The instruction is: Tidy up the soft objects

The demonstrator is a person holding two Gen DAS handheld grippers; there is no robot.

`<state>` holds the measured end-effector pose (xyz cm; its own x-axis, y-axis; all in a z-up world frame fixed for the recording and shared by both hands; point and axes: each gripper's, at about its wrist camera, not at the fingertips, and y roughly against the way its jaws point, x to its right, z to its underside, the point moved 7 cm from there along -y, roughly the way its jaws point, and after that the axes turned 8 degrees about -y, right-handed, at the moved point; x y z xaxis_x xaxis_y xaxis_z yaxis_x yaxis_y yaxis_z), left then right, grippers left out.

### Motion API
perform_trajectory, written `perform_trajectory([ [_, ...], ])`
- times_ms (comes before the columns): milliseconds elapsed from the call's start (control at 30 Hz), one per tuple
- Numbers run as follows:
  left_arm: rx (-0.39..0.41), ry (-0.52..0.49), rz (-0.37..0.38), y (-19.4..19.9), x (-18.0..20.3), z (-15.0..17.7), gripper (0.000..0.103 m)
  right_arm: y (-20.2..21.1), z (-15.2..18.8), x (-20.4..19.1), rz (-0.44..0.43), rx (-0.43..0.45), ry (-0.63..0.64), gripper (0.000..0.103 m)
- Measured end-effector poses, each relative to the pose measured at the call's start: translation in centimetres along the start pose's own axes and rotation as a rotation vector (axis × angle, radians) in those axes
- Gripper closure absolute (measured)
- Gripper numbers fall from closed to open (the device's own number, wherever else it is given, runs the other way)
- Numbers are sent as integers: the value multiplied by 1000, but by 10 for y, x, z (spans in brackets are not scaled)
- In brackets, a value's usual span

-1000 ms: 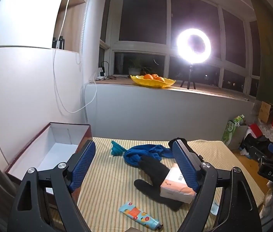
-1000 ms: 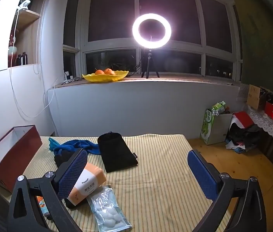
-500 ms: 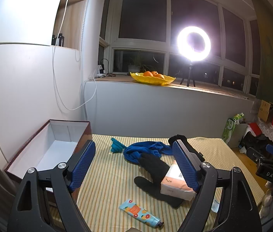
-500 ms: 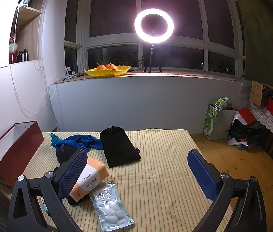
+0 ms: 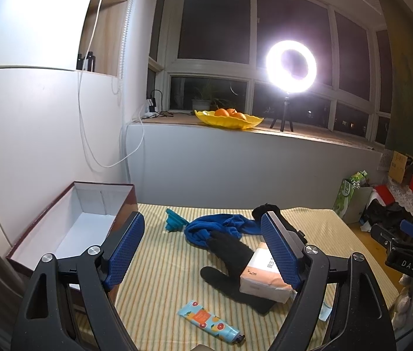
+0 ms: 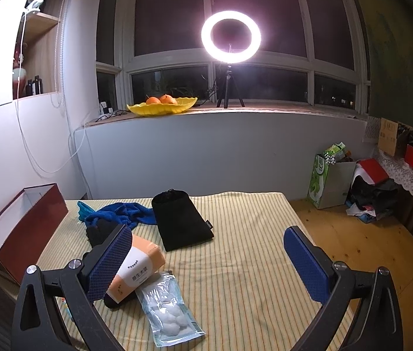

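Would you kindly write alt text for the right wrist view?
The open right gripper hovers over a striped table holding a tissue pack, a cotton-ball packet, a black pouch, a blue cloth and an open box.

On the striped cloth: 1 blue towel point(image 5: 216, 226) at 12 o'clock, 1 black glove point(image 5: 232, 260), 1 black pouch point(image 6: 181, 220), 1 tissue pack point(image 6: 139, 269), 1 bag of cotton balls point(image 6: 169, 311) at 6, 1 cream tube point(image 5: 210, 320). 1 open box point(image 5: 68, 234) at 9. On the sill: 1 yellow bowl point(image 6: 162, 108) w/ approx. 3 oranges point(image 5: 229, 113), 1 ring light point(image 6: 231, 37).
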<state>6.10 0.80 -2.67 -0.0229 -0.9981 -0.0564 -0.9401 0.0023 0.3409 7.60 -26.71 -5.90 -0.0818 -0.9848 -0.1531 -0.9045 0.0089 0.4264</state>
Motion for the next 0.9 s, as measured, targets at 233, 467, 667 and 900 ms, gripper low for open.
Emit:
perform_trajectory([
  [233, -6, 2, 2, -1, 0, 1, 21, -1, 1, 1, -8, -9, -2, 1],
  [467, -11, 0, 4, -1, 0, 2, 21, -1, 4, 1, -8, -15, -2, 1],
  [667, -9, 0, 2, 0, 1, 2, 21, -4, 6, -1, -10, -30, -2, 1],
  [900, -12, 1, 5, 0, 0, 2, 21, -4, 6, 0, -7, -34, -6, 1],
])
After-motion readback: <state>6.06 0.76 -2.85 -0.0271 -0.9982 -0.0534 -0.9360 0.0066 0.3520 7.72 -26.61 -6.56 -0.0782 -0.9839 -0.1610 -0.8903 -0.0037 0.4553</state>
